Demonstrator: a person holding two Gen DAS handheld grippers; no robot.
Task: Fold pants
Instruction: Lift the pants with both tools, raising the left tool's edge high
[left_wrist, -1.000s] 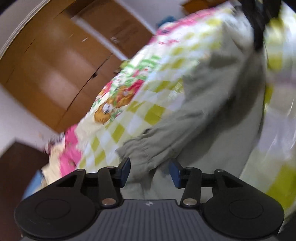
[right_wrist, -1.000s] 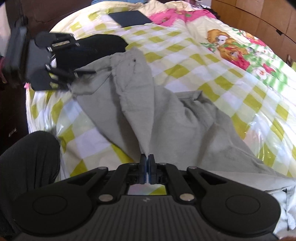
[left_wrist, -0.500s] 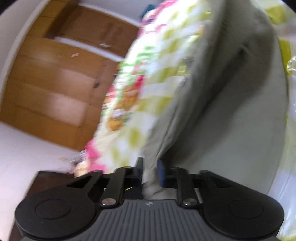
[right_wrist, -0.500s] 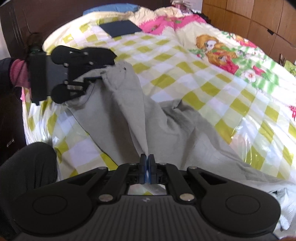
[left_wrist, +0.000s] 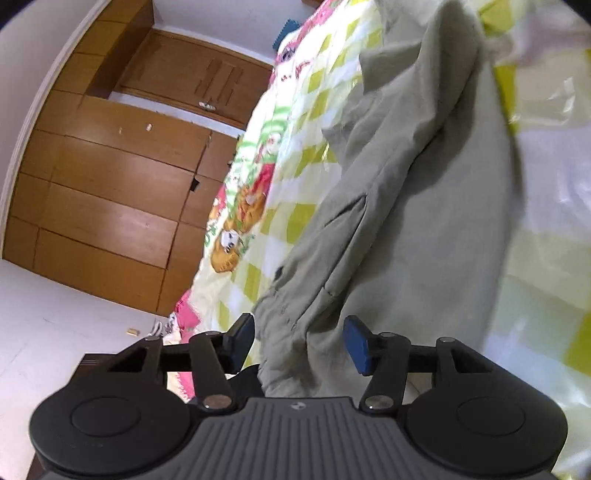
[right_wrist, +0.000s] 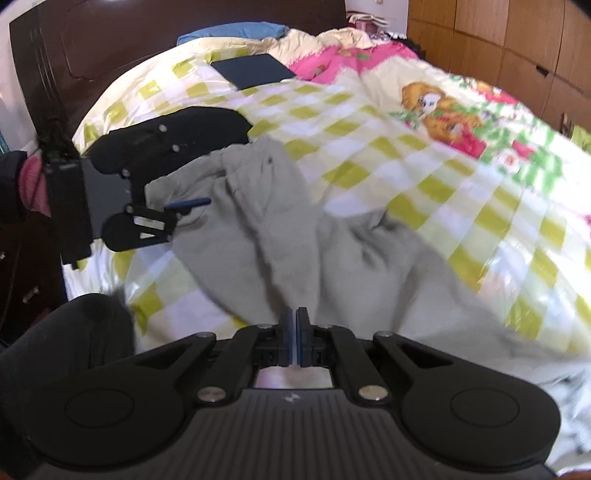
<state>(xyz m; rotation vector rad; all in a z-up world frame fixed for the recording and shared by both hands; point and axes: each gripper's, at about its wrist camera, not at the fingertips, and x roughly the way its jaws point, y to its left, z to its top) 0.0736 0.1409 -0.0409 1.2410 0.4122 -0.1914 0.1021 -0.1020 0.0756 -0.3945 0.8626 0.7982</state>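
The grey pants (right_wrist: 280, 236) lie rumpled across the bed's yellow-and-white checked quilt (right_wrist: 369, 122), and both claws are at them. The right claw (right_wrist: 294, 341) has its two blue-faced fingers pressed together with only a sliver between, and a ridge of the grey cloth runs straight down into that pinch, so it is holding the pants by an edge; from there the fabric fans away ahead of it and out to its right in soft heaps. Ahead and to the left of the right claw, the left claw (right_wrist: 192, 203) sits at the far corner of the garment, where the waistband end is bunched. From the left claw's own view (left_wrist: 299, 341) its fingers stand wide apart, the gathered waistband and a pocket seam lying in the gap between them without either pad pressing on it, and the rest of the pants stretch away ahead and to its right over the quilt. A cartoon bear print (right_wrist: 428, 107) lies well ahead and to the right of the right claw, a flat dark rectangle (right_wrist: 253, 70) rests far ahead near the dark headboard (right_wrist: 147, 40), and wooden wardrobe doors (left_wrist: 110, 184) fill the space left of the left claw
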